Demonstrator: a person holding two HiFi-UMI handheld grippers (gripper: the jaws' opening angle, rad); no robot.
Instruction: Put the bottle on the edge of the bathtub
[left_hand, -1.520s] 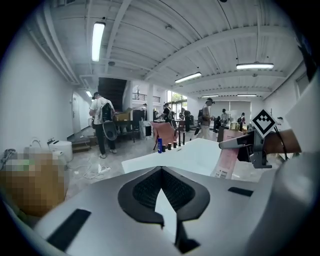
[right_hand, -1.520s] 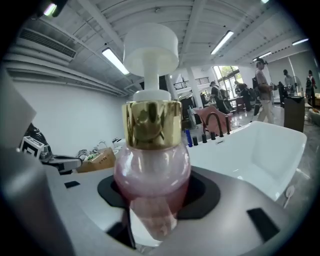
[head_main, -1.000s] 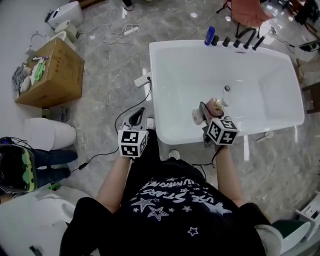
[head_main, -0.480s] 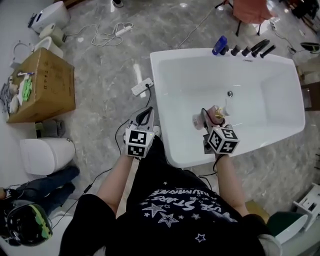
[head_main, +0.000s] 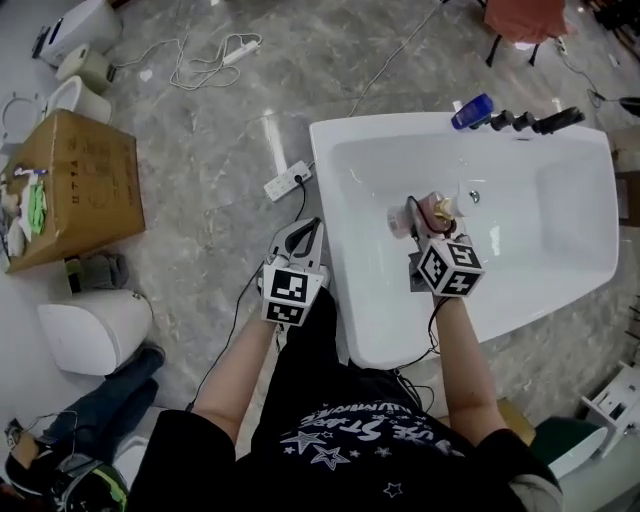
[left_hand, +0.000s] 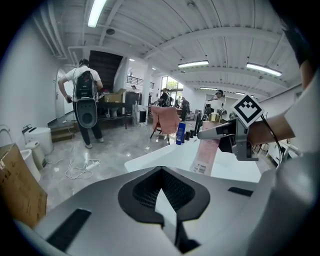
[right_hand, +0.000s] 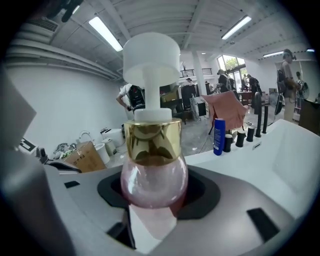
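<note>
- Right tongs (head_main: 425, 222): clamped on pink bottle (head_main: 432, 207), above bathtub (head_main: 345, 300) basin.
- Left tongs (head_main: 300, 232): closed, empty, at bathtub's 9 o'clock.
- Blue bottle (head_main: 474, 110): far rim, 1 o'clock.

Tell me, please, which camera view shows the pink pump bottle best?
The right gripper view: the pink pump bottle fills the frame, gold collar and white pump clear. The head view shows it small, over the bathtub; the left gripper view shows its labelled side.

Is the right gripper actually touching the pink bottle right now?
Touching. In the right gripper view the right gripper has both jaws pressed against the pink bottle, seated between them.
</note>
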